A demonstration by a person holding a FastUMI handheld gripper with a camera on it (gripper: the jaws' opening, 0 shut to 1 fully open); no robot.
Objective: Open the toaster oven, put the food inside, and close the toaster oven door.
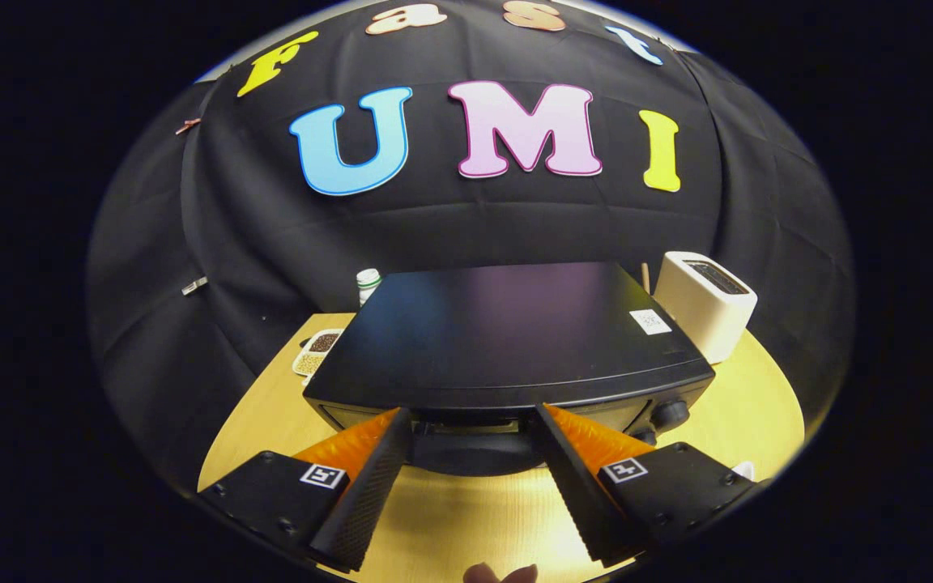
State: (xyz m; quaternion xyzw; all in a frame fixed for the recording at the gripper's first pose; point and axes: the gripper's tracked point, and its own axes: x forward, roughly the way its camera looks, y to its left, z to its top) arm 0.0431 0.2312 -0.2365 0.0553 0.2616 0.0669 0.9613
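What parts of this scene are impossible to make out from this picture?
- Toaster oven door, gripper view: seen from above; its top and the tool's spread fingers hide the front, so open or closed is unclear.
- Small tray: partly behind the oven, contents too small.
- White toaster slot: inside not visible.

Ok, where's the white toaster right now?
In the gripper view, the white toaster stands on the wooden table, beyond the open claw, right of the black toaster oven.

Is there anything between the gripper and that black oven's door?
Nothing visible stands in the way. The open gripper is right at the toaster oven, its fingers on either side of the door handle at the top front edge.
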